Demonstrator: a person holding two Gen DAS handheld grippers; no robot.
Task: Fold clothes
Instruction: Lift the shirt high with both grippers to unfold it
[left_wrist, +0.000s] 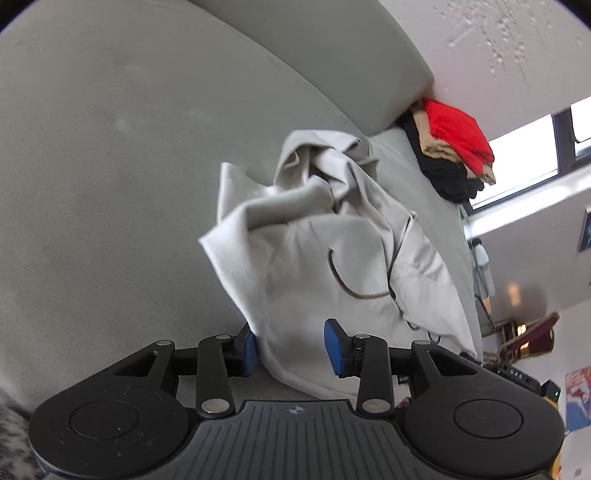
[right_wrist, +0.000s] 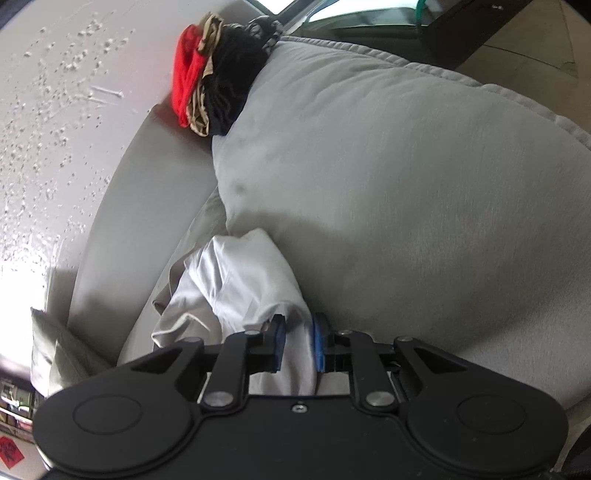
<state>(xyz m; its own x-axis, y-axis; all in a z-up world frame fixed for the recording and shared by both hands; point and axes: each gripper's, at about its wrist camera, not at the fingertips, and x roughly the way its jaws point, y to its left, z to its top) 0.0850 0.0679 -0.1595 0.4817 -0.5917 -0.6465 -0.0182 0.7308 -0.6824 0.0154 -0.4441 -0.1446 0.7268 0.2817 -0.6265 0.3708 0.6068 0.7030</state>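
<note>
A crumpled light grey garment (left_wrist: 325, 236) with a dark drawstring lies on the grey sofa seat (left_wrist: 92, 166). My left gripper (left_wrist: 291, 350) is open, its blue pads on either side of the garment's near edge. In the right wrist view my right gripper (right_wrist: 297, 343) is shut on a bunched fold of the same pale garment (right_wrist: 236, 284), next to a large grey cushion (right_wrist: 406, 184).
A pile of red, tan and black clothes (left_wrist: 454, 147) sits at the far end of the sofa by the wall; it also shows in the right wrist view (right_wrist: 210, 77). A window (left_wrist: 524, 162) and cluttered shelves lie beyond.
</note>
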